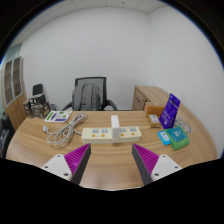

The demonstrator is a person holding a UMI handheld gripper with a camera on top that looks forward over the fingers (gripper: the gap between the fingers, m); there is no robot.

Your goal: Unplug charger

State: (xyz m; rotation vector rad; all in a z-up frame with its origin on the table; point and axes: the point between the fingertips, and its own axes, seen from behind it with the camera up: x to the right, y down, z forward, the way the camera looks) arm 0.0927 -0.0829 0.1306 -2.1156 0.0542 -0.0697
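Note:
A white power strip lies across the middle of the wooden table, beyond my fingers. A white charger stands plugged into its right part, and a white cable runs off to the left. My gripper is open and empty, well short of the strip. Its pink-padded fingers are spread wide over bare table.
A second white strip or box lies right of the charger. Small teal boxes and a purple box stand at the right. A white box and a rack sit at the left. A grey chair stands behind the table.

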